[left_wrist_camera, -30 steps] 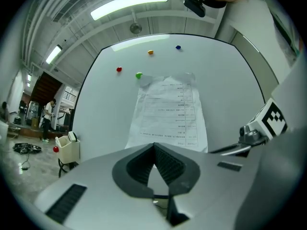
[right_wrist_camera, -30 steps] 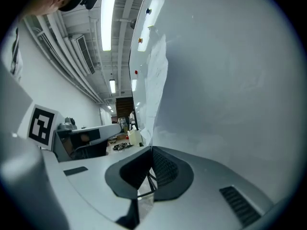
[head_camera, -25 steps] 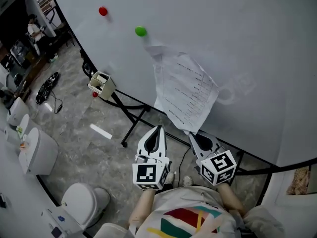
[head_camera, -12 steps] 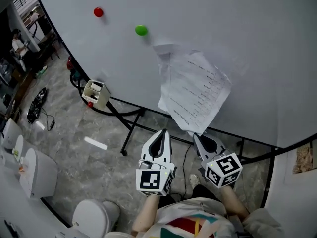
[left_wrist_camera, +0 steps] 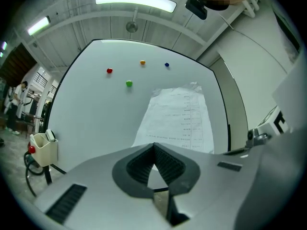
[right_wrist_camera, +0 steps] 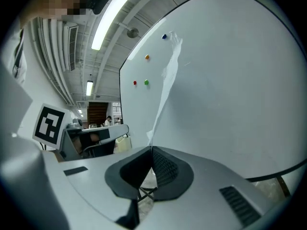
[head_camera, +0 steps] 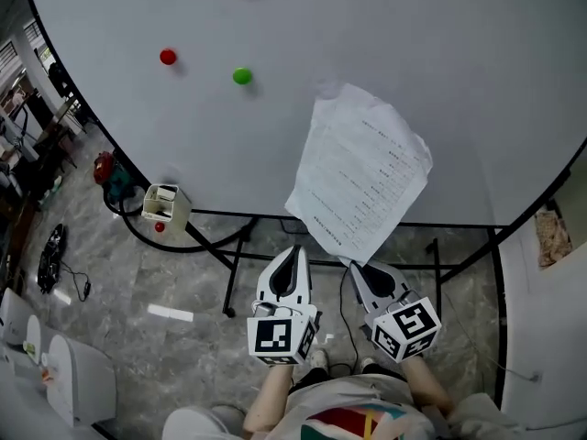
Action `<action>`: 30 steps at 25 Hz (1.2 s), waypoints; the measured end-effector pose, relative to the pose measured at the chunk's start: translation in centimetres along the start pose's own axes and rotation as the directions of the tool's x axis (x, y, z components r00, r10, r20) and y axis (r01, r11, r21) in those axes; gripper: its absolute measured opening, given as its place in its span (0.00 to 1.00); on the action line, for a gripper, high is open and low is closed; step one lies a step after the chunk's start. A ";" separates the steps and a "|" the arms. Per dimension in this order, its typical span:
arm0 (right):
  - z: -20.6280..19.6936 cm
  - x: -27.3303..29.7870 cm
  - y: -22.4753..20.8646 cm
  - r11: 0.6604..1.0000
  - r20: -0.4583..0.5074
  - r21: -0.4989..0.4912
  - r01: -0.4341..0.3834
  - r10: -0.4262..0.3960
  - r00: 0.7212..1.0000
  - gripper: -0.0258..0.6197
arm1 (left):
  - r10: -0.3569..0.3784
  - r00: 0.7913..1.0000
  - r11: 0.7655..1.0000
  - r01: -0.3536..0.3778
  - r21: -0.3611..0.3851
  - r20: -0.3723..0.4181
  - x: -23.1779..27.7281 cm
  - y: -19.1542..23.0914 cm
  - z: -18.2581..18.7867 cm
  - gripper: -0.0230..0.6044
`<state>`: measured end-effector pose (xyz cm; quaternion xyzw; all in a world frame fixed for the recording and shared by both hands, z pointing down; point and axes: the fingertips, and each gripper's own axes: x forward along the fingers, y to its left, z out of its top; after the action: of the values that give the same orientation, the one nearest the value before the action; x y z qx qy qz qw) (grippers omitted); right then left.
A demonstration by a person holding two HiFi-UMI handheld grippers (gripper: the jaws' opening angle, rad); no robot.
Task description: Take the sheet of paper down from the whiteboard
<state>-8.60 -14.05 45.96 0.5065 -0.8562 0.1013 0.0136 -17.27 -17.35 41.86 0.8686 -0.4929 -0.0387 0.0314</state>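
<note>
- Head view: paper [head_camera: 362, 172] hangs skewed on the whiteboard [head_camera: 459, 81], its lower corner reaching off the bottom edge. Right gripper [head_camera: 356, 268] tip meets that corner; left gripper [head_camera: 293, 251] is just beside it, off the paper.
- Left gripper view: jaws together, nothing between them. The paper [left_wrist_camera: 177, 116] is ahead, with a blue magnet [left_wrist_camera: 166, 64] by its top.
- Right gripper view: jaws closed, seemingly pinching the lower corner. The paper [right_wrist_camera: 165, 75] is seen edge-on, bowed off the board up to the magnet [right_wrist_camera: 165, 36].
- Handling, my read: the paper is light, thin, floppy and already creased, so it tears easily at the magnet. A corner pinch is fine, but pull gently down and outward. Better to grip nearer the top or lift the magnet first.
</note>
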 end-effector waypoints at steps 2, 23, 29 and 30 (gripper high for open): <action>0.7 -0.8 1.0 1.000 0.016 -0.021 -0.013 0.013 1.000 0.06 | 0.017 1.000 1.000 -0.017 -0.003 0.010 -1.2 -0.2 0.3 0.11; 4.9 -8.3 0.6 0.985 0.119 -0.117 -0.128 0.142 0.983 0.06 | 0.095 0.992 0.994 -0.099 0.049 0.084 -4.5 -9.0 2.7 0.11; 6.2 -7.9 2.3 0.977 0.145 -0.142 -0.160 0.180 0.973 0.06 | 0.118 0.988 0.991 -0.123 0.044 0.098 -5.2 -7.8 3.4 0.11; 6.4 -7.8 2.7 0.975 0.149 -0.150 -0.166 0.188 0.971 0.06 | 0.120 0.988 0.991 -0.125 0.044 0.101 -5.3 -7.6 3.6 0.11</action>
<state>-6.68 -7.24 38.26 0.4325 -0.9011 0.0020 -0.0308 -13.82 -8.92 37.79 0.8342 -0.5472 -0.0671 -0.0124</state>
